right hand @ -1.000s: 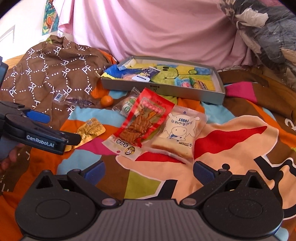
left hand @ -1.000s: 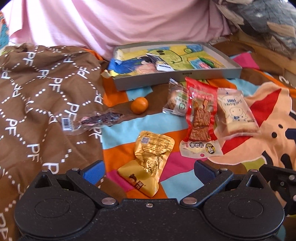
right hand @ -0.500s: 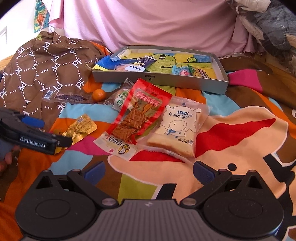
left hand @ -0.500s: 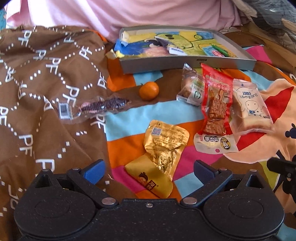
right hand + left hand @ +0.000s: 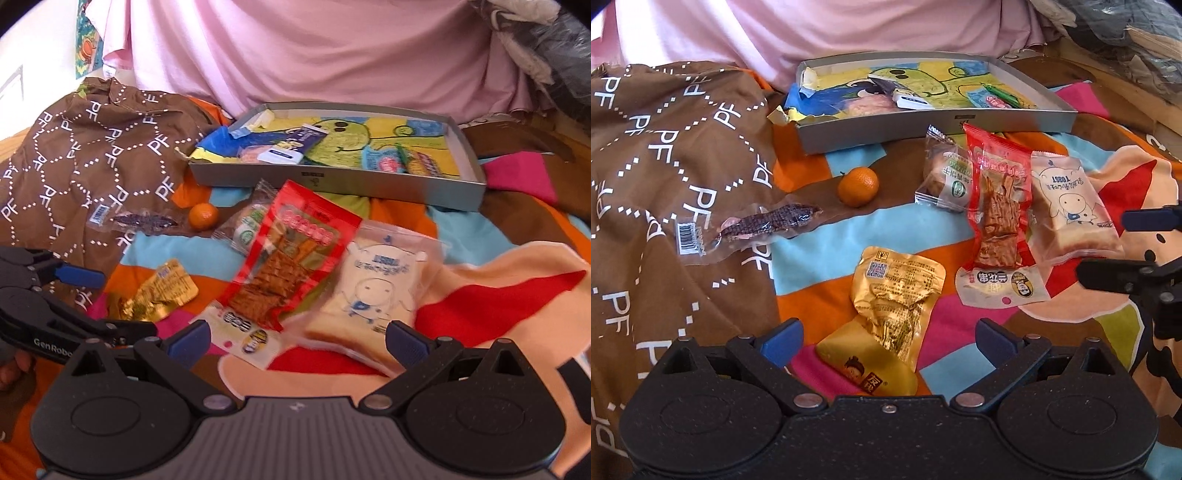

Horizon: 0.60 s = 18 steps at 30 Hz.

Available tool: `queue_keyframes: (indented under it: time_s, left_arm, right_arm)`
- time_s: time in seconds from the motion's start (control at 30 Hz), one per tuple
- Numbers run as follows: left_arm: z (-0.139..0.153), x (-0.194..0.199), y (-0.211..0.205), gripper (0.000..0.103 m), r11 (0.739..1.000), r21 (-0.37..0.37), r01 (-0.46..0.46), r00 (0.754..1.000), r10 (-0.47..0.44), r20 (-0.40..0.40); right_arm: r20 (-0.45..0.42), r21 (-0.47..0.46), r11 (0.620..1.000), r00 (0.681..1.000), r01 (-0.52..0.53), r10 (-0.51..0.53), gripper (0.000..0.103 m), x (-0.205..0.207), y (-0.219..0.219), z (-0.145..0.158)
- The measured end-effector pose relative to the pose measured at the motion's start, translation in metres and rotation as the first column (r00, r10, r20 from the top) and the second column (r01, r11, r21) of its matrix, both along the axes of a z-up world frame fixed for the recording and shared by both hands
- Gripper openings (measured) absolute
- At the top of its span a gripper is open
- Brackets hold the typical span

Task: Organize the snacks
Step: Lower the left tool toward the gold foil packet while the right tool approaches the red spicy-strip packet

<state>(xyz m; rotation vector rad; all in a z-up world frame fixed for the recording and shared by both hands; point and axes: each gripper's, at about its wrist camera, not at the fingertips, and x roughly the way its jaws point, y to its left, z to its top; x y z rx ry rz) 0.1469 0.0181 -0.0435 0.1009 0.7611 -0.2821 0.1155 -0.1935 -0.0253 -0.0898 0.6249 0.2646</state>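
In the left wrist view, the left tongs [image 5: 888, 338] stand wide apart with nothing between them, low over a gold foil packet [image 5: 892, 317] that lies on a colourful patterned bedspread [image 5: 827, 236]. Beyond it sit a small orange [image 5: 858, 185], a clear packet with a dark snack and barcode [image 5: 753, 229] resting on a brown "PF" printed cloth [image 5: 665, 155], a clear-wrapped bun [image 5: 943, 173], a red snack packet [image 5: 997, 218] partly overlapping the bun, and a toast packet [image 5: 1071, 214] just beside the red one. A shallow grey box [image 5: 934, 123] at the back holds a few small packets on a cartoon lining. The right tongs [image 5: 1123, 247] enter from the right edge, near the toast packet. In the right wrist view, the right tongs [image 5: 297, 341] are likewise spread wide and empty, hovering over the near ends of the red snack packet [image 5: 291, 258] and the toast packet [image 5: 373, 295]. The left tongs [image 5: 114, 301] appear at the left, open around the gold foil packet [image 5: 162, 295]. The orange [image 5: 203, 216] and the grey box [image 5: 332, 181] lie farther back.
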Motion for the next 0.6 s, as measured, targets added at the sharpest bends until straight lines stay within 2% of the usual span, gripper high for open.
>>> queue_keyframes:
  time_s: [0.33, 0.5, 0.6]
  left_arm:
    - [-0.004, 0.01, 0.009, 0.097, 0.998, -0.062, -0.03, 0.998, 0.027, -0.052]
    - [-0.004, 0.007, 0.006, 0.097, 0.999, -0.05, -0.011, 0.999, 0.009, -0.036]
    - [-0.002, 0.004, 0.001, 0.096, 0.999, -0.036, 0.024, 1.0, -0.024, -0.008]
  right_arm:
    - [-0.04, 0.145, 0.989, 0.998, -0.042, 0.048, 0.101, 0.031, 0.006, -0.004]
    - [-0.085, 0.198, 0.98, 0.995, -0.031, 0.049, 0.095, 0.046, 0.007, -0.006]
    - [-0.101, 0.228, 0.973, 0.993, -0.037, 0.062, 0.094, 0.05, 0.01, -0.005]
